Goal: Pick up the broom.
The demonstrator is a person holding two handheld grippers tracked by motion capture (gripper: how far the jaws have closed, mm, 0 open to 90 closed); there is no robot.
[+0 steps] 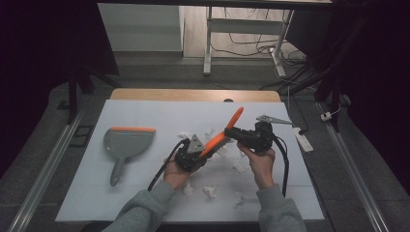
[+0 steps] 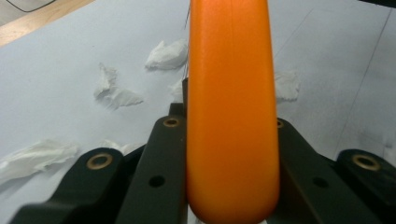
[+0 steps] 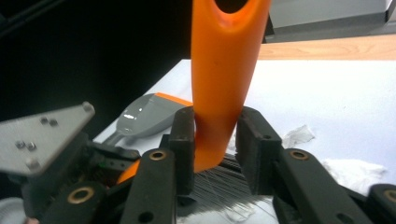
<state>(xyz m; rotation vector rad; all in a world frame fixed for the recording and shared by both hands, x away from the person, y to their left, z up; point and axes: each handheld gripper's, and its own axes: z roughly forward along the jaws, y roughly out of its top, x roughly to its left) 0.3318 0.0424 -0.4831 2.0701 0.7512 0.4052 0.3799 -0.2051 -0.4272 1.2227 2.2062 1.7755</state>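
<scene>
Brush point(image 1: 223, 135), handle angled up-right, both tongs clamped

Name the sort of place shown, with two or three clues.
Probably a lab or workshop recording station: a white-covered table, dark curtains around it, loose cables on the floor beyond, and handheld grippers gripping an orange brush.

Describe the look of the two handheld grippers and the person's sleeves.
Both the left gripper and the right gripper are black, with two blocky jaws showing brass-ringed holes. Each carries a grey three-cornered plate with small screws, and a black cable trails from each. The sleeves are grey.
</scene>
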